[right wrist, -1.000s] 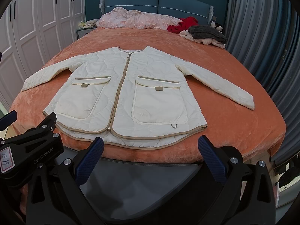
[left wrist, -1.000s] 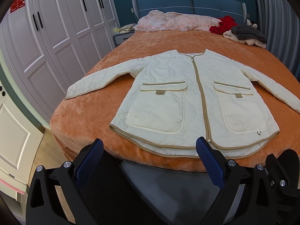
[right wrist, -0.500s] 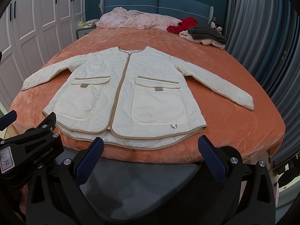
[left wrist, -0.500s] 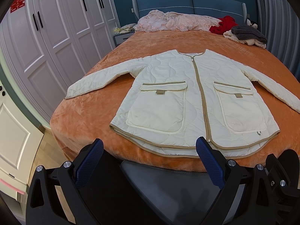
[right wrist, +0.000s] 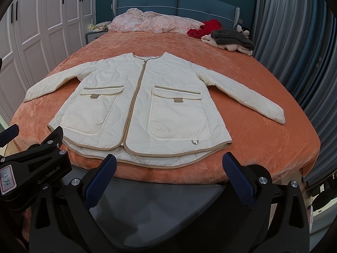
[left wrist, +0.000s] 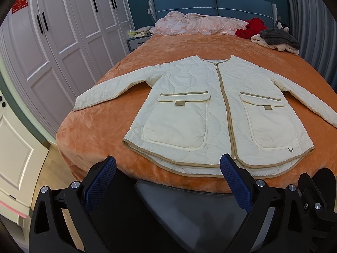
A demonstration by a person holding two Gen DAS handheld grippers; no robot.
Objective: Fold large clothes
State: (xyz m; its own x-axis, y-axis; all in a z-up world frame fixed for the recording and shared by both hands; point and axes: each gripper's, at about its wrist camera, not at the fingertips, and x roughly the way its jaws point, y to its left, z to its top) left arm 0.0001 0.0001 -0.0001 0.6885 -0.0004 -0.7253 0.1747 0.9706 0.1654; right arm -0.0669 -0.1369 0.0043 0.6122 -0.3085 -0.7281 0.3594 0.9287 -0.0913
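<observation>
Jacket: a cream quilted jacket [left wrist: 219,113] [right wrist: 143,105] is lying flat and face up on the bed, zipped shut, collar pointing far, hem pointing near and resting close to the near edge of the bed.
Sleeves: both are spreading out to the sides; the left sleeve [left wrist: 111,90] is reaching toward the left edge of the bed, the right sleeve [right wrist: 244,97] is angling toward the right edge.
Pockets: two large flap pockets are sitting on the front, one on each side of the tan zip line.
Bed: an orange blanket [left wrist: 101,130] [right wrist: 263,139] is covering the bed under the jacket.
Left tool: the left tool [left wrist: 168,168] is hovering at the near edge of the bed, its blue-padded fingers [left wrist: 233,179] standing wide apart, gripping nothing, not touching the jacket.
Right tool: the right tool [right wrist: 168,166] is hovering just right of the left one, fingers [right wrist: 101,177] likewise spread wide, gripping nothing, short of the hem.
Far end: pink bedding [left wrist: 195,24], a red garment [right wrist: 206,28] and a grey and cream pile [right wrist: 231,39] are lying by the blue headboard.
Left side: white wardrobe doors [left wrist: 52,42] are lining the wall.
Right side: grey curtains [right wrist: 294,42] are hanging beside the bed.
</observation>
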